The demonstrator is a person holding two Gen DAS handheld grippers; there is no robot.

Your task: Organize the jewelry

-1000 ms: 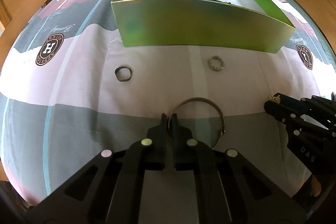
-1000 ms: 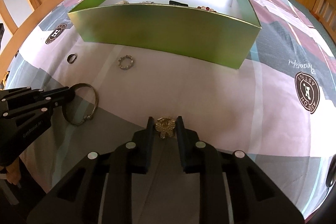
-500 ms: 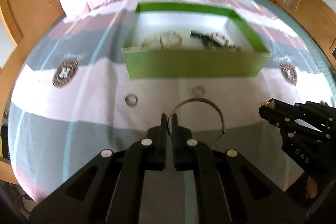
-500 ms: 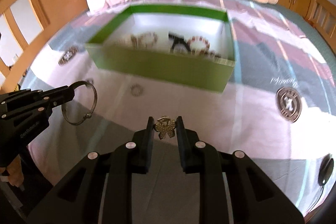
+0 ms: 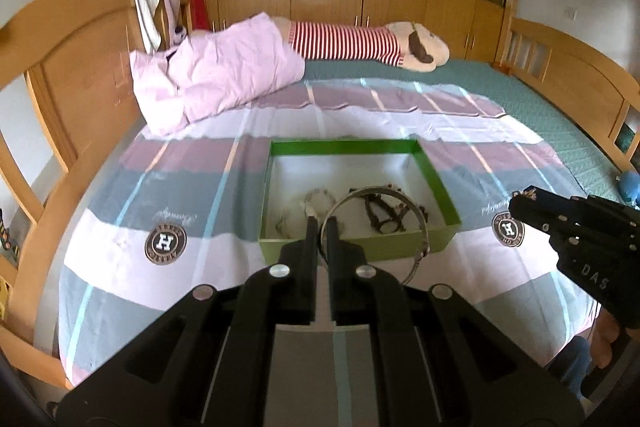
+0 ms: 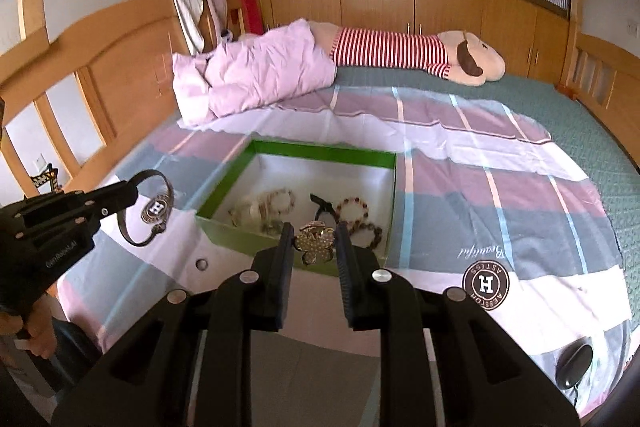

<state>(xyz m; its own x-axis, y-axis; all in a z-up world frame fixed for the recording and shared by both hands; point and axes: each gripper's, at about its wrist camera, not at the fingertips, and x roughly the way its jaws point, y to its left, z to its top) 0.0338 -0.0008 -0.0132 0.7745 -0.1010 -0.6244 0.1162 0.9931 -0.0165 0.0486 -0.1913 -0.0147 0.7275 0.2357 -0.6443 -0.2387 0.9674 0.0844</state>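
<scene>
Bangle (image 5: 380, 223) now off bed, lifted, clamped in left gripper (image 5: 323, 223). Brooch (image 6: 315, 241) likewise raised, pinched in right gripper (image 6: 313, 239). Both hang near box (image 6: 224, 219) front wall; drop-in likely next. Ring (image 6: 201, 263) remains on bed.

1. I count two black two-finger grippers: my left gripper (image 5: 323, 223) and my right gripper (image 6: 314, 231).
2. One thin silver metal bangle (image 5: 416, 223).
3. One gold flower-shaped brooch (image 6: 315, 242).
4. One green open cardboard box (image 6: 320, 149).
5. One small dark ring (image 6: 201, 263) on the sheet.
6. One striped plush toy (image 6: 416, 57).
7. Beaded bracelets in the box: too tangled to count.
</scene>
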